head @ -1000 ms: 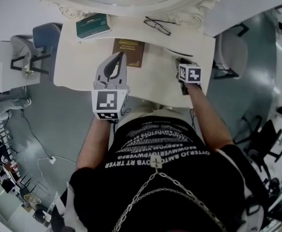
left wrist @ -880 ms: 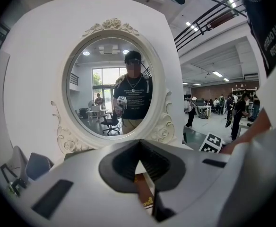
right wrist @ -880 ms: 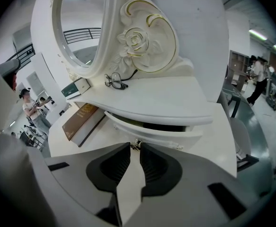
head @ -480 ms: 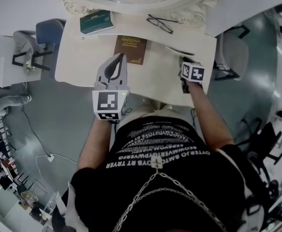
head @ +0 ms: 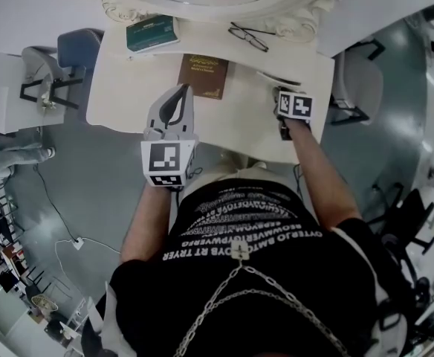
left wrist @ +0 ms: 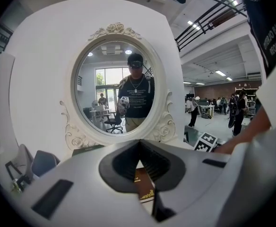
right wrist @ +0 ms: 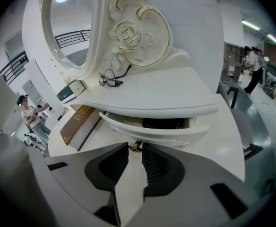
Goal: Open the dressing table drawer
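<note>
Your right gripper's (right wrist: pixel 135 150) jaws are opening, the curved glossy white drawer's (right wrist: pixel 167 133) small metal handle (right wrist: pixel 136 145) between them; your left gripper (left wrist: pixel 139 143) is closed, empty.

Grey floor (head: pixel 91 184) w/ blue chair (head: pixel 74 49) at left, grey chair (head: pixel 360 80) at right, strip lights (left wrist: pixel 219 73) overhead.

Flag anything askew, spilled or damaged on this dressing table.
Nothing is spilled or damaged. Only the drawer stands out: it sits part-way out under the shelf, and the right gripper has its jaws opening around the handle. The glasses and brown book lie flat.
</note>
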`<action>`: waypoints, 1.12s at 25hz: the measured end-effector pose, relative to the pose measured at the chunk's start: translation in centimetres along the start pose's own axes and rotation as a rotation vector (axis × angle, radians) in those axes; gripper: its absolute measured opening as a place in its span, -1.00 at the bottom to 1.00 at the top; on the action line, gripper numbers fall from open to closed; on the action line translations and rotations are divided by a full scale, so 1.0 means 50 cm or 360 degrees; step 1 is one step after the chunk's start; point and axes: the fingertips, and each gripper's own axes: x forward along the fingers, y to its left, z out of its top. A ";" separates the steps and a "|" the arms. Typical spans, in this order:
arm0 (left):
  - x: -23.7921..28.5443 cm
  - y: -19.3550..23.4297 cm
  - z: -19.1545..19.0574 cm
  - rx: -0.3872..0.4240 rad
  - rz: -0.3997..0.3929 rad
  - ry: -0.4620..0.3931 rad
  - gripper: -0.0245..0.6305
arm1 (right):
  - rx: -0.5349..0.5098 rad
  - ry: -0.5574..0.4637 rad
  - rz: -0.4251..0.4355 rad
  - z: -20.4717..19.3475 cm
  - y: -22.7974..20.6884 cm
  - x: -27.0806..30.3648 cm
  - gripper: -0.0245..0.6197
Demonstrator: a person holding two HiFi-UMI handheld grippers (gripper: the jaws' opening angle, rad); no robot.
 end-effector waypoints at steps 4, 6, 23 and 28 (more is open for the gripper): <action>-0.006 -0.009 0.001 -0.0002 -0.0014 -0.0004 -0.91 | -0.0044 0.0004 0.0000 -0.007 0.004 -0.007 -0.66; -0.008 -0.013 0.002 0.0001 -0.0020 -0.0011 -0.91 | -0.0063 0.0010 0.0002 -0.012 0.006 -0.009 -0.66; -0.037 -0.025 0.002 -0.0009 -0.0011 -0.0020 -0.91 | -0.0121 0.0067 0.0046 -0.053 0.027 -0.034 -0.67; -0.041 -0.026 -0.001 -0.0015 0.0001 -0.0021 -0.91 | -0.0126 0.0085 0.0079 -0.072 0.036 -0.040 -0.67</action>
